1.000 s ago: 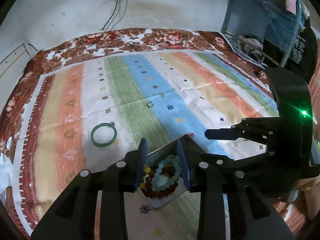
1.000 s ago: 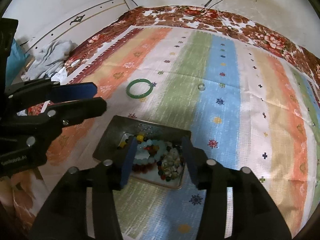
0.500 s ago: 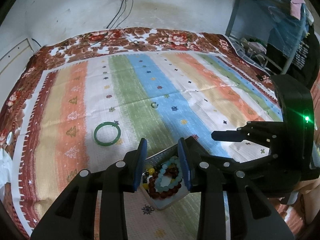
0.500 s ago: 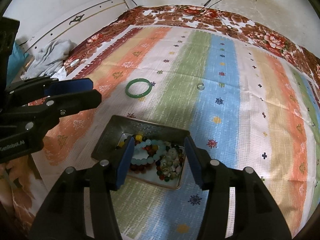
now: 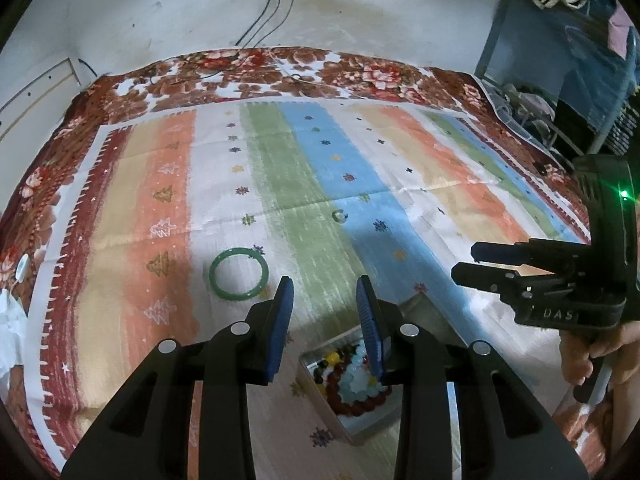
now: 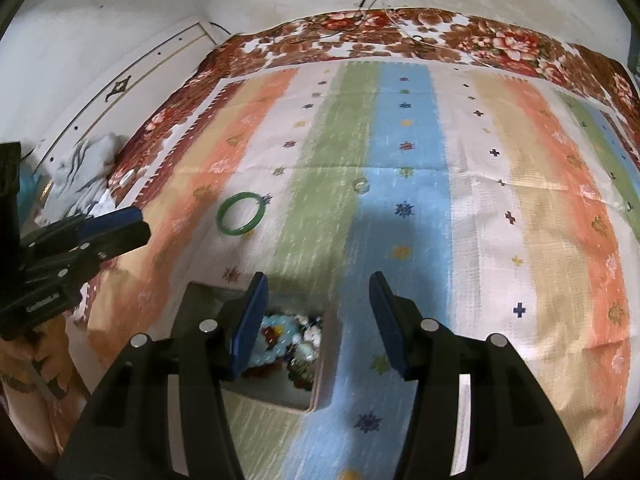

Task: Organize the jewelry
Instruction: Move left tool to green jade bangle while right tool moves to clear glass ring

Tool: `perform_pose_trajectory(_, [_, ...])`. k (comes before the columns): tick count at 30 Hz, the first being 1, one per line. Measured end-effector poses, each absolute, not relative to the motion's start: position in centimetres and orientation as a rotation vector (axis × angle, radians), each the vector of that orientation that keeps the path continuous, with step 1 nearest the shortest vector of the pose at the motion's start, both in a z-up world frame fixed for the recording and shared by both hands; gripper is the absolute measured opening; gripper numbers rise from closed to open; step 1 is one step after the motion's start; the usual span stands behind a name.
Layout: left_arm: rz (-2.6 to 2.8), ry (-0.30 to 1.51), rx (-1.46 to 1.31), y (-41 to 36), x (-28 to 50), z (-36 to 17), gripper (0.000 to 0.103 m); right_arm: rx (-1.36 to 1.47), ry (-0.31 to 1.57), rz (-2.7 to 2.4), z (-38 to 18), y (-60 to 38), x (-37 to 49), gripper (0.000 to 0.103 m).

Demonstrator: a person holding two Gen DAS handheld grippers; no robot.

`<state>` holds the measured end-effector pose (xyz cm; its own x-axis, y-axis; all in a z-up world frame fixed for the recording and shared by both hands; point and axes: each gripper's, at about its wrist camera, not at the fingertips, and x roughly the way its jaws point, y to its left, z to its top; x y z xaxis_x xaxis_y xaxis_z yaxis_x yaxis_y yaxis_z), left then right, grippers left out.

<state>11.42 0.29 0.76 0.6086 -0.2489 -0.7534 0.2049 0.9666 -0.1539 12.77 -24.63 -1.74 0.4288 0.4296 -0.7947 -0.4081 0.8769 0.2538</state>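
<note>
A metal box [image 5: 352, 430] [image 6: 320, 376] holds several bead bracelets [image 5: 352, 376] [image 6: 280, 340] on the striped cloth. A green bangle [image 5: 239, 273] [image 6: 241, 219] lies on the cloth, beyond the box and to its left. A small clear ring [image 5: 339, 215] [image 6: 362, 187] lies farther off on the blue stripe. My left gripper [image 5: 325, 292] is open and empty, above the cloth between bangle and box; it also shows in the right wrist view [image 6: 132, 226]. My right gripper [image 6: 318, 292] is open and empty above the box's far edge; it also shows in the left wrist view [image 5: 468, 260].
The striped cloth [image 5: 400, 168] covers a floral-bordered blanket [image 5: 360, 76] against a white wall. Cables [image 5: 276, 12] hang from a wall socket. A rack with clothes [image 5: 568, 60] stands at the right. Crumpled grey cloth [image 6: 88, 168] lies off the blanket's left edge.
Both grippers have risen and pulled back from the box, so the box now sits lower in both views. Both stay open. The bangle and ring have not moved.
</note>
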Motion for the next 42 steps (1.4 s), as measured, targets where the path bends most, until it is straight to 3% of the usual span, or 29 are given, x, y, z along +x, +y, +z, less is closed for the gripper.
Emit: perform_pose_trajectory(42, [-0.194, 1.077, 0.025, 1.8, 22.9, -5.3, 0.033, -0.056, 1.119, 0.456, -7.2, -20.8, 24.7, 0.053])
